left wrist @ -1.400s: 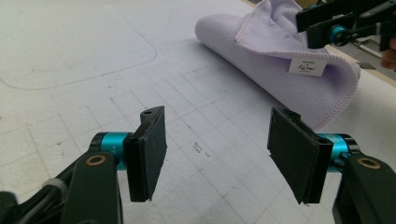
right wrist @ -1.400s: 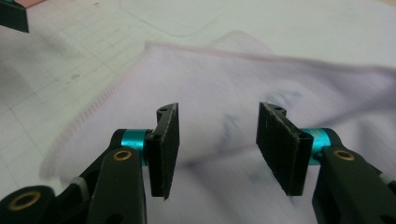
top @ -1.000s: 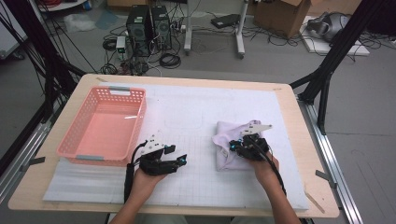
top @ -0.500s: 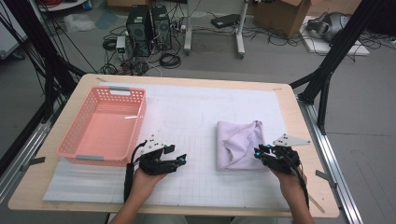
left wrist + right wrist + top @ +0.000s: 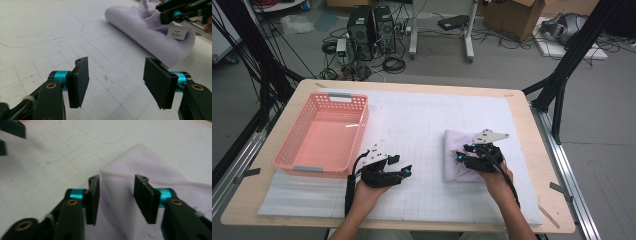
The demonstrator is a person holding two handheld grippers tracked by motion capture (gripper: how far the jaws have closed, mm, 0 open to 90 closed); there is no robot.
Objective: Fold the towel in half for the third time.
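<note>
The right gripper (image 5: 116, 200) is positioned over the folded towel (image 5: 459, 157), jaws just opened, nothing clamped. The left gripper (image 5: 116, 82) is held apart, empty.

We see the right claw (image 5: 464, 156) back over the lilac cloth (image 5: 456, 162), its jaws having just been opening, cloth beneath them; the cloth now lies folded flatter.
</note>
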